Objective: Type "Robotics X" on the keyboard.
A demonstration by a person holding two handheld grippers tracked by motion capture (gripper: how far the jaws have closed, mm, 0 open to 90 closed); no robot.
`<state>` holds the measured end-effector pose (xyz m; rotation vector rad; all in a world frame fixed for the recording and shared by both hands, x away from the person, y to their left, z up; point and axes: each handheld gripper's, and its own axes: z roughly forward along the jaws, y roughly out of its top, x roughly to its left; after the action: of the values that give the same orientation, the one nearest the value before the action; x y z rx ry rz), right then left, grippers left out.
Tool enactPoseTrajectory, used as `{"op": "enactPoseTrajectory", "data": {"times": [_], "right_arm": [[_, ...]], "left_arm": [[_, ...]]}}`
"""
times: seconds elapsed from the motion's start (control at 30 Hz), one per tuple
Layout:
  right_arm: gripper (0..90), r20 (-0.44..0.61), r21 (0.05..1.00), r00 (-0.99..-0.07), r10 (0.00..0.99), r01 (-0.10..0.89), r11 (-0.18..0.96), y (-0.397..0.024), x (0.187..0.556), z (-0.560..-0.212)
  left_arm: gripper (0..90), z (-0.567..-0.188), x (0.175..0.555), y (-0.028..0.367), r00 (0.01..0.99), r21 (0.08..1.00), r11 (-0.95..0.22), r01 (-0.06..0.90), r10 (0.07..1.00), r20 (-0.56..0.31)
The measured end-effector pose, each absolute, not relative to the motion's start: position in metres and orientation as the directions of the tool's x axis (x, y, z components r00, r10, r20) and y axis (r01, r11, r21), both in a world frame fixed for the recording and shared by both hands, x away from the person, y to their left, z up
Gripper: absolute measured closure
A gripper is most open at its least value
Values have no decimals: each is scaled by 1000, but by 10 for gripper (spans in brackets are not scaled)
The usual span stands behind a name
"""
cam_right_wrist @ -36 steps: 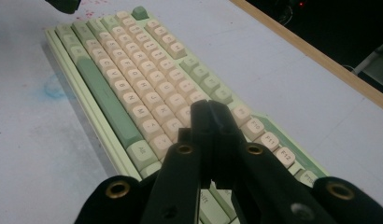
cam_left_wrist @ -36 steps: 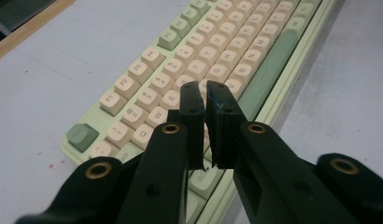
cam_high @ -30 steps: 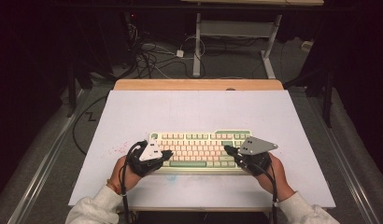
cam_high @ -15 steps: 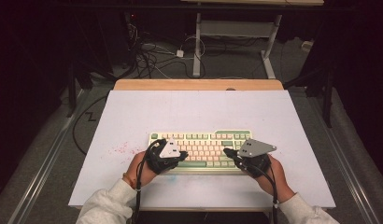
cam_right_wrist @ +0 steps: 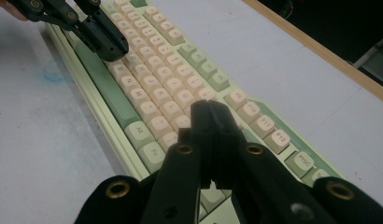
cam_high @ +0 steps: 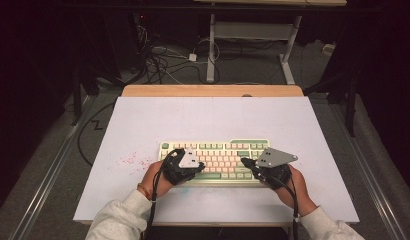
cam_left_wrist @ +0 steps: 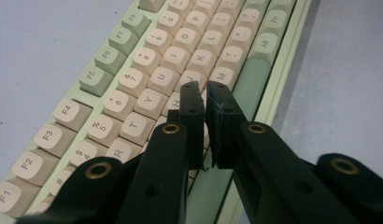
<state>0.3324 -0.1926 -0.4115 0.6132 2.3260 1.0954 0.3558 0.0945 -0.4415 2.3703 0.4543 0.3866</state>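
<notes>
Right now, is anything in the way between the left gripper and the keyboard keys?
No, nothing visible. The left gripper hangs right over the keyboard, near its middle letter keys, jaws almost together with nothing between them. Whether the tips touch a key can't be told.

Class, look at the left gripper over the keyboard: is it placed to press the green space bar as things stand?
Probably yes. The left gripper, jaws nearly shut with nothing between them, hangs over the letter keys beside the space bar. Nothing lies between, and the right gripper sits farther along the keyboard.

Evenly lit table (cam_high: 143,125), dark surroundings, soft grainy pictures, near tongs blurred.
</notes>
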Motion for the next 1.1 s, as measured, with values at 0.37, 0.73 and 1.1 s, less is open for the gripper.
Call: {"op": "enactPoseTrajectory", "data": {"times": [0.37, 0.73, 1.1], "right_arm": [[900, -246, 788, -781, 574, 184, 587, -190, 332, -413], [900, -245, 782, -784, 570, 187, 594, -190, 333, -415], [900, -250, 782, -784, 568, 182, 596, -190, 333, -414]], "left_arm": [[836, -446, 360, 91, 896, 653, -723, 226, 418, 152], [867, -451, 362, 87, 893, 630, -738, 242, 424, 154], [871, -440, 358, 95, 879, 671, -706, 226, 444, 171]]}}
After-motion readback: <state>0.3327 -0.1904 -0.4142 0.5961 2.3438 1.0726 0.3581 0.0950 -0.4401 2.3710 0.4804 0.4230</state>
